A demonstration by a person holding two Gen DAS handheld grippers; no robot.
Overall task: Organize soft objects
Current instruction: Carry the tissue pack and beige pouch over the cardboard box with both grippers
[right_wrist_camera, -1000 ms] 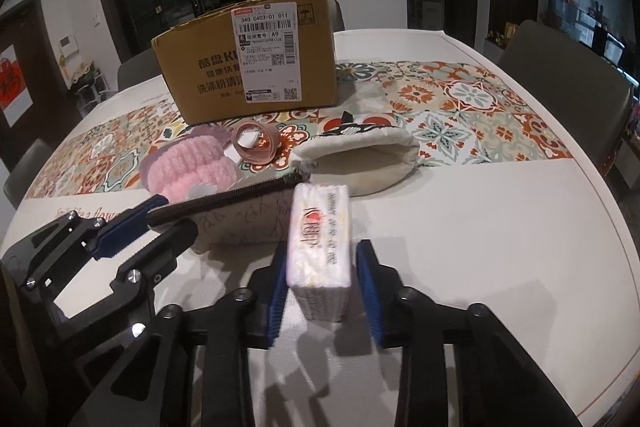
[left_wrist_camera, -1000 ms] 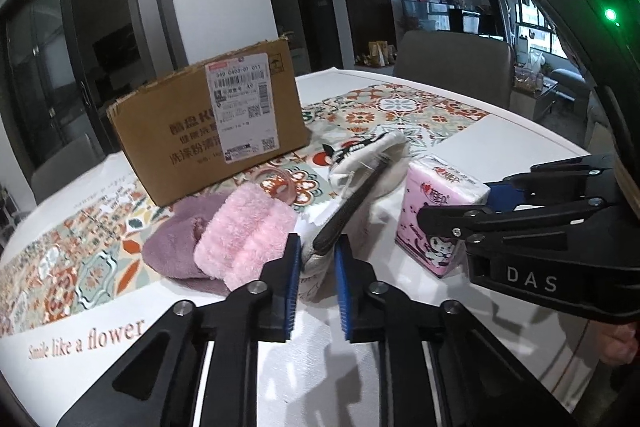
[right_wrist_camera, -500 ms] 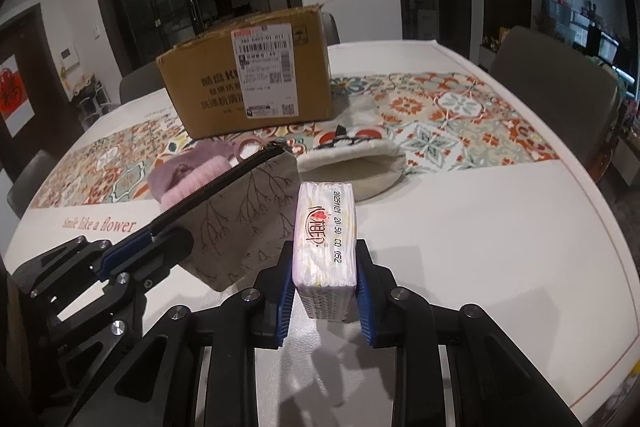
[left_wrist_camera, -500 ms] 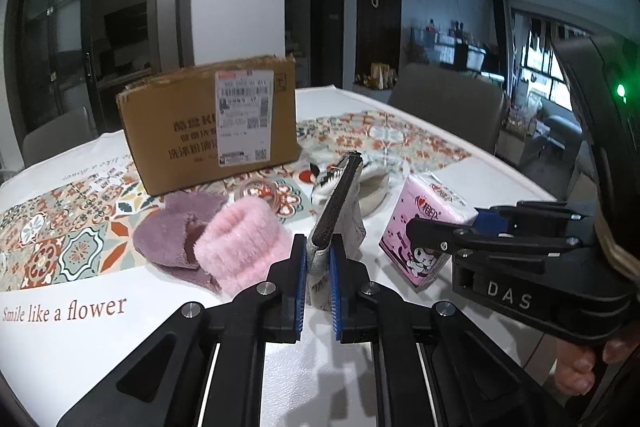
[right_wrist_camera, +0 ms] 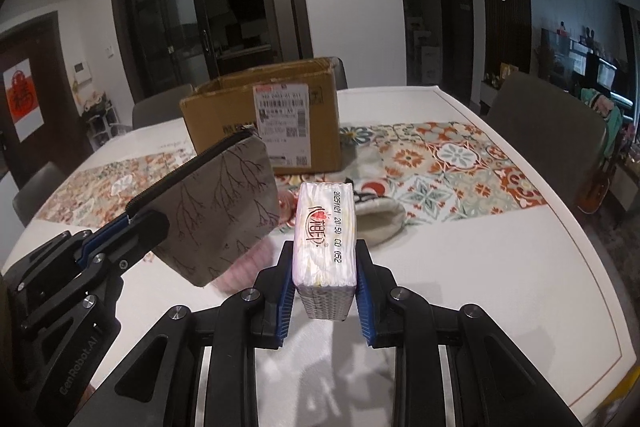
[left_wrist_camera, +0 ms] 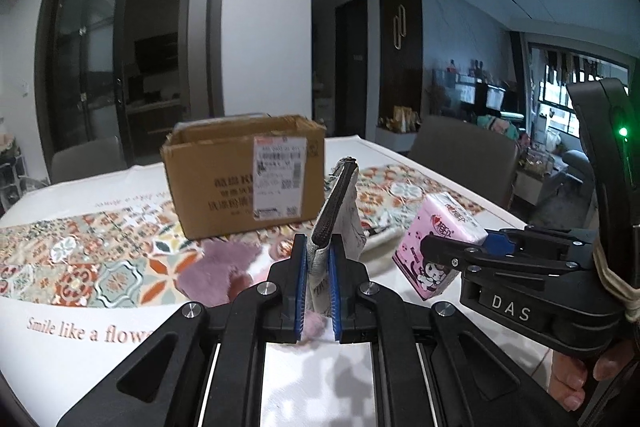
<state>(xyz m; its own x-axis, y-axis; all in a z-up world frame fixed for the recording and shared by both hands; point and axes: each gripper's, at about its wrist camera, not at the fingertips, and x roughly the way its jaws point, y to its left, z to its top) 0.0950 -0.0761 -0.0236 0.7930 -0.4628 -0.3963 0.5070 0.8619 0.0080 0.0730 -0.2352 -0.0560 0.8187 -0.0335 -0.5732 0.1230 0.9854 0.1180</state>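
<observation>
My left gripper (left_wrist_camera: 318, 267) is shut on a grey zip pouch (left_wrist_camera: 335, 211) with a branch print and holds it above the table; the pouch also shows in the right wrist view (right_wrist_camera: 224, 203). My right gripper (right_wrist_camera: 324, 283) is shut on a pink tissue pack (right_wrist_camera: 325, 243), lifted off the table; the pack shows in the left wrist view (left_wrist_camera: 436, 247). An open cardboard box (left_wrist_camera: 244, 175) stands behind on the patterned runner. A purple fluffy slipper (left_wrist_camera: 216, 267) and a cream slipper (right_wrist_camera: 380, 223) lie on the table below.
The white table (right_wrist_camera: 500, 267) has a patterned runner (right_wrist_camera: 452, 163) across its middle. Grey chairs (right_wrist_camera: 548, 123) stand around it. A pink fluffy item (right_wrist_camera: 248, 267) lies partly hidden under the pouch.
Both grippers closed on their items and lifted them: the left raised the pouch, the right raised the tissue pack. Both views now look higher, toward the box.
</observation>
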